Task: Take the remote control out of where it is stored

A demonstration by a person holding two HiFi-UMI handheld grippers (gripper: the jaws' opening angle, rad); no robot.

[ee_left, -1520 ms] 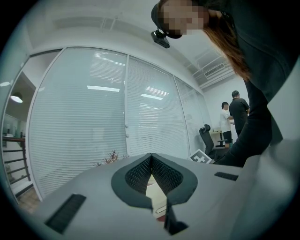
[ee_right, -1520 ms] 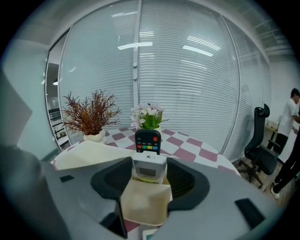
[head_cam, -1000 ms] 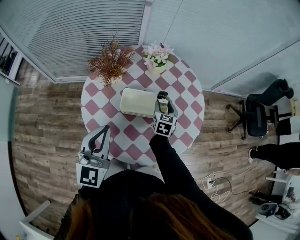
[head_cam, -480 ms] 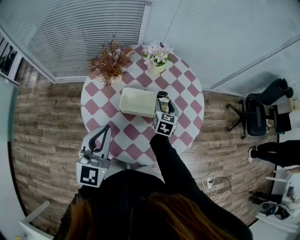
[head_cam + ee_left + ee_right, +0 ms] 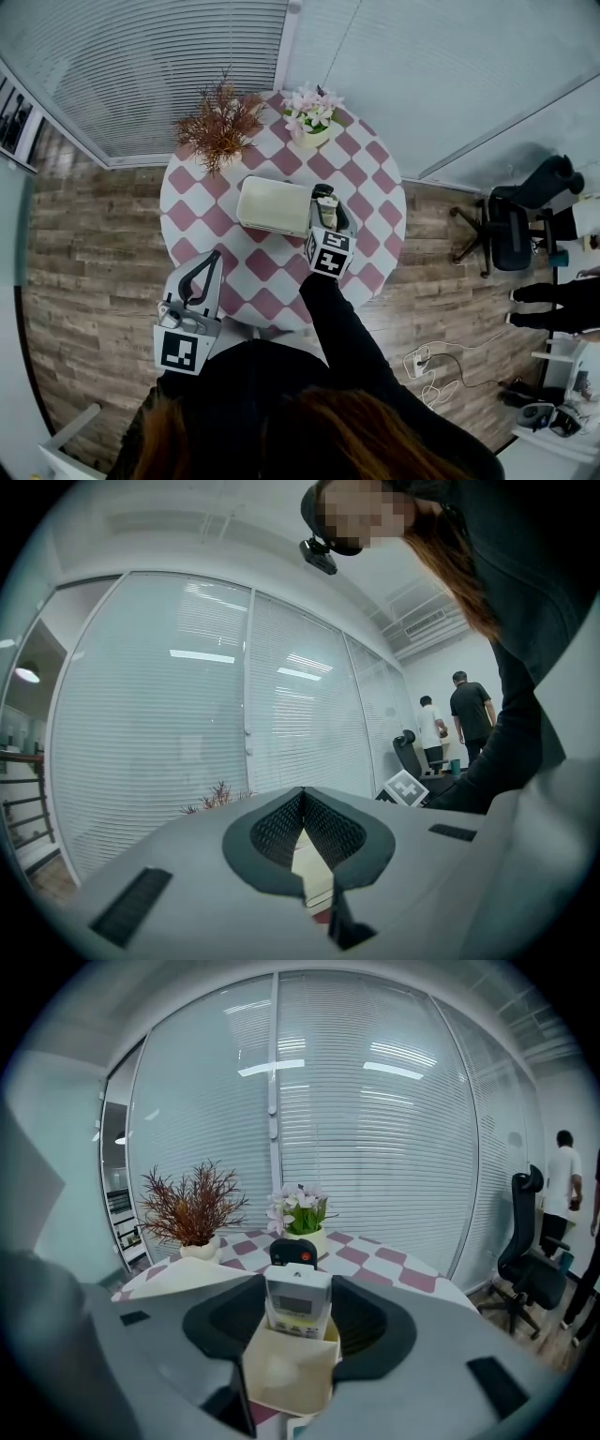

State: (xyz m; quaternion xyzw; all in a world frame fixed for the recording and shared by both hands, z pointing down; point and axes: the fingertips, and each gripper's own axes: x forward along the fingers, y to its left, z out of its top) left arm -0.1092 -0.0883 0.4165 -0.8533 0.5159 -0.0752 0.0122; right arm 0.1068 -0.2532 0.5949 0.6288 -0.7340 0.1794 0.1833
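A white remote control [image 5: 298, 1303] stands upright in a small cream holder [image 5: 287, 1371], with a black remote [image 5: 292, 1252] just behind it. My right gripper [image 5: 298, 1288] is shut on the holder's two sides, above the round checkered table [image 5: 375, 187]. In the head view this right gripper [image 5: 323, 202] sits just right of a cream box [image 5: 272, 204]. My left gripper [image 5: 210, 257] hangs off the table's near left edge, shut and holding nothing. In its own view the left gripper [image 5: 302, 793] points level, its tips meeting.
A dried red-brown plant [image 5: 220, 122] and a pot of pink flowers [image 5: 311, 111] stand at the table's far side. An office chair [image 5: 525, 225] and cables [image 5: 427, 370] lie to the right on the wood floor. People stand near the chair [image 5: 469, 714].
Both grippers stay where they were, the right one still round the holder. The person at the right edge of the head view has shifted.
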